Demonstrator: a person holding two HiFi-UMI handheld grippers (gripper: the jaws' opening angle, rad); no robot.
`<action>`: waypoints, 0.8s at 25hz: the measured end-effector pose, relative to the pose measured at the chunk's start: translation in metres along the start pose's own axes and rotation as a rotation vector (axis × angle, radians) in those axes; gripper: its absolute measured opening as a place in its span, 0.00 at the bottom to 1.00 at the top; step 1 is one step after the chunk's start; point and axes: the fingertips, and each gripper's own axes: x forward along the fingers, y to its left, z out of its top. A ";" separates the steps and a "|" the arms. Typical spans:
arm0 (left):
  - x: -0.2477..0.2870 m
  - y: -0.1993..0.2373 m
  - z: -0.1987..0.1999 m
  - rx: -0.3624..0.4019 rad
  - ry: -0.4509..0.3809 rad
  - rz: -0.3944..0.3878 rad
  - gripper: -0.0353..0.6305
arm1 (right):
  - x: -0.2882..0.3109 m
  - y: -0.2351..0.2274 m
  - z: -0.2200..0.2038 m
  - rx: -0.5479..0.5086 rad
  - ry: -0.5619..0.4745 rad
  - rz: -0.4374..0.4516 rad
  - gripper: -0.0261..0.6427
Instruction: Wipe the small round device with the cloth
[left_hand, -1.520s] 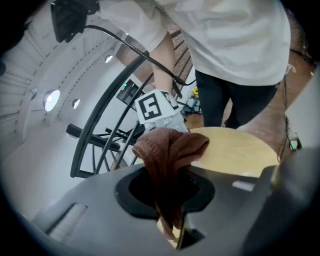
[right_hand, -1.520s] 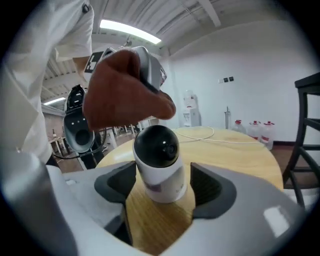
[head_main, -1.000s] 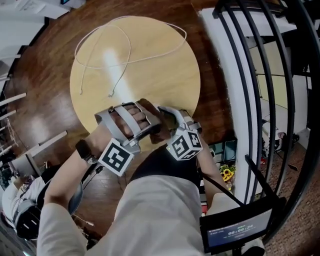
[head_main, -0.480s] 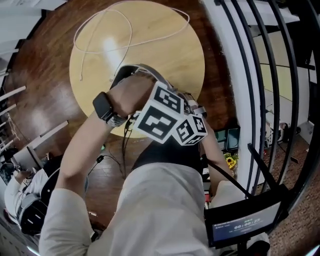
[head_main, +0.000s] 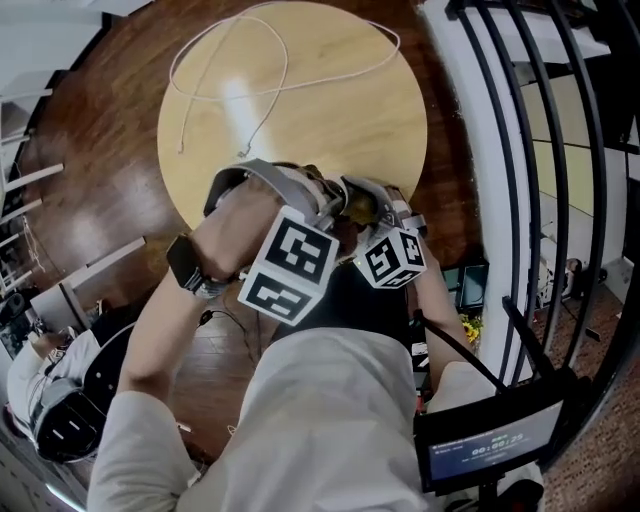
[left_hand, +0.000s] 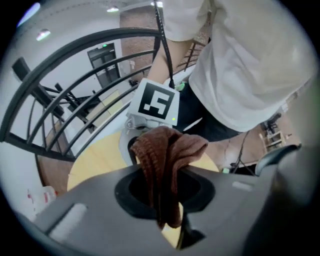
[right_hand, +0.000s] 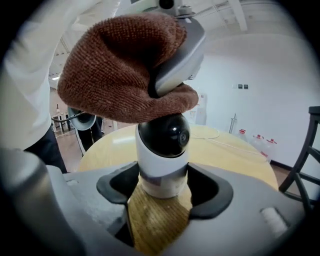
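The small round device (right_hand: 162, 150), a white base under a black dome, stands on the round wooden table (head_main: 330, 100) near its front edge. My right gripper (right_hand: 162, 185) is shut on its white base, one pad on each side. A brown cloth (right_hand: 120, 75) lies bunched on top of the dome. My left gripper (left_hand: 167, 187) is shut on that cloth (left_hand: 167, 160), and one of its grey fingers (right_hand: 180, 55) presses into the cloth from above. In the head view both grippers meet at the table's near edge, the left gripper (head_main: 325, 205) beside the right gripper (head_main: 365, 205), and the device is mostly hidden.
A thin white cable (head_main: 265, 95) loops over the far half of the table. A black metal railing (head_main: 540, 150) runs along the right side. A small screen (head_main: 495, 440) sits at the lower right. Dark wood floor surrounds the table.
My left gripper, a second ago lying beside the right one, has lifted and turned over the front of the right gripper. The right gripper has stayed in place.
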 end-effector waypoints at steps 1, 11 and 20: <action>0.001 0.000 -0.002 -0.011 0.002 0.063 0.16 | 0.001 -0.001 -0.001 -0.001 -0.001 -0.002 0.49; -0.009 -0.017 -0.019 -0.576 -0.172 0.766 0.16 | -0.008 0.001 -0.029 0.054 0.183 0.009 0.50; -0.043 -0.056 -0.058 -0.943 -0.287 0.954 0.16 | -0.092 -0.027 -0.003 0.056 0.322 -0.111 0.50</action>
